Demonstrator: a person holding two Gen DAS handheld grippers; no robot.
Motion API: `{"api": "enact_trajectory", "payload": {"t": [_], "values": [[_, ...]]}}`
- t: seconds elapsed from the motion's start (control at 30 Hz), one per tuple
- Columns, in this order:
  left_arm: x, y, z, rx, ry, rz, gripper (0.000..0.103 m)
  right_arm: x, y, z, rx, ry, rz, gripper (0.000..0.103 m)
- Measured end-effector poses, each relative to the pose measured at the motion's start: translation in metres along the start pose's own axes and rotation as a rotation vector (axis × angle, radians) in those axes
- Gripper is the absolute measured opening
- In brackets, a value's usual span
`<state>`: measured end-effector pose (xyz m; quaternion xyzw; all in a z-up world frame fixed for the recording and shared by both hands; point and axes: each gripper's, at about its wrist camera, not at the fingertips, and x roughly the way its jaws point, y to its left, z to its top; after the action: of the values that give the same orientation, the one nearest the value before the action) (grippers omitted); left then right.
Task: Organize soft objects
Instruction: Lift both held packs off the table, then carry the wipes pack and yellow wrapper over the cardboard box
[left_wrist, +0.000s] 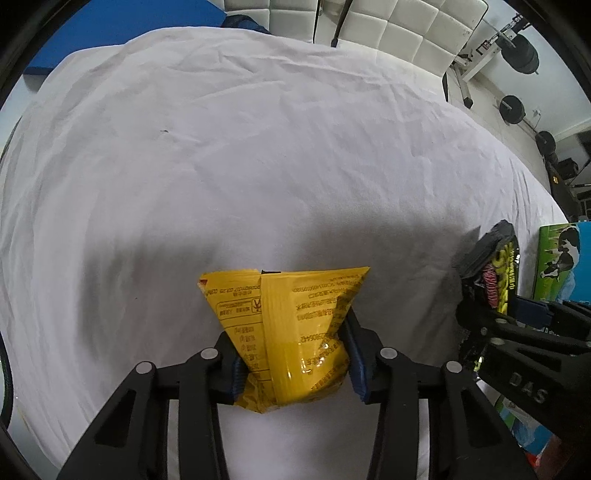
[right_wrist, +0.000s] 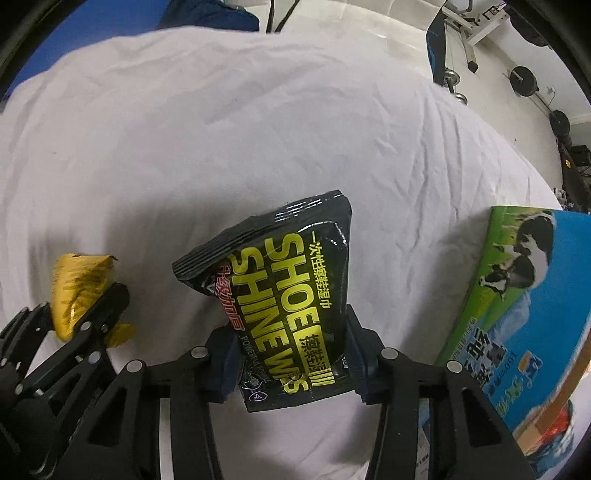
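My left gripper (left_wrist: 293, 354) is shut on a yellow soft packet (left_wrist: 291, 332) with red print, held above the white sheet (left_wrist: 221, 166). My right gripper (right_wrist: 291, 354) is shut on a black pouch of shoe shine wipes (right_wrist: 291, 280) with yellow lettering. In the right wrist view the left gripper (right_wrist: 79, 314) and the yellow packet (right_wrist: 79, 284) show at the left. In the left wrist view the right gripper (left_wrist: 506, 325) with the black pouch (left_wrist: 495, 262) shows at the right edge.
A green and blue milk carton box with cows (right_wrist: 524, 314) stands at the right, close to the right gripper; it also shows in the left wrist view (left_wrist: 557, 266). White padded chairs (left_wrist: 406, 33) and gym weights (left_wrist: 517, 55) lie beyond the sheet's far edge.
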<state>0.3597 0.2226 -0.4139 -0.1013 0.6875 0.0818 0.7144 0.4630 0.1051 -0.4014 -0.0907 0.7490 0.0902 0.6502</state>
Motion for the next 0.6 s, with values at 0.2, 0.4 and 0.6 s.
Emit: {"api": "enact_trajectory", "payload": {"t": [0.2, 0.4, 0.6], "values": [[-0.018, 0.001, -0.005, 0.002, -0.033, -0.023, 0.038, -0.024, 0.013, -0.019, -0.002, -0.045, 0.031, 0.050], [-0.060, 0.001, -0.015, -0.006, -0.095, -0.074, 0.038, -0.061, 0.002, -0.051, -0.017, -0.110, 0.072, 0.050], [-0.113, -0.001, -0.039, 0.005, -0.158, -0.127, 0.038, -0.087, -0.019, -0.087, -0.007, -0.179, 0.128, 0.050]]}}
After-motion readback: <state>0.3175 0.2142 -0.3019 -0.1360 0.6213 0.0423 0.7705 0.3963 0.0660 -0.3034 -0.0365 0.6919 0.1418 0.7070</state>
